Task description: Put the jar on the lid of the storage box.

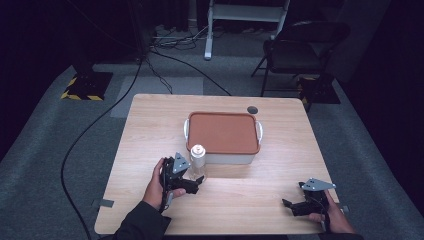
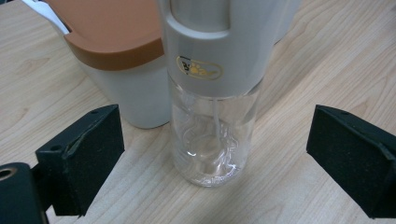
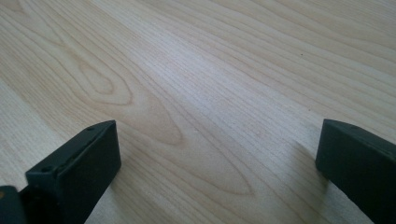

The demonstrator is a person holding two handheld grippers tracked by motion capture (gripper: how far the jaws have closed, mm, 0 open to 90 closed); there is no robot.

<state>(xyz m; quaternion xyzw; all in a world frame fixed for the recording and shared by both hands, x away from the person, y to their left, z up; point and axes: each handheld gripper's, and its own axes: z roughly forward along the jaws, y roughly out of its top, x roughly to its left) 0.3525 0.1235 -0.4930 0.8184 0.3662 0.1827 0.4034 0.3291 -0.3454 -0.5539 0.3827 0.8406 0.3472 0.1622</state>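
Tabletop [image 1: 150, 210], light wood, takes the middle of the high view. White storage box [image 1: 235, 158] with a brown lid [image 1: 222, 132] sits at centre. Clear spray bottle [image 1: 197, 161] with a white pump top stands upright just below-left of the box, near or touching its front wall; can't tell which.

Risks, as a judgement: the bottle is tall, narrow and looks nearly empty, so it is light and tippy. A push from one jaw before the other lands would knock it toward the box or slide it. Smooth glass could slip if the squeeze comes too low or off-centre. The box wall right behind leaves little room, so a jaw could snag on it.

Left tongs [image 1: 192, 186], lower-left of centre in the high view, are spread wide, touching nothing. In the left gripper view the bottle [image 2: 212, 135] stands centred between the jaws with a clear gap on each side.

Right tongs [image 1: 292, 206], lower right of the high view, are also wide apart, empty, over bare wood [image 3: 196, 93], well apart from the bottle.
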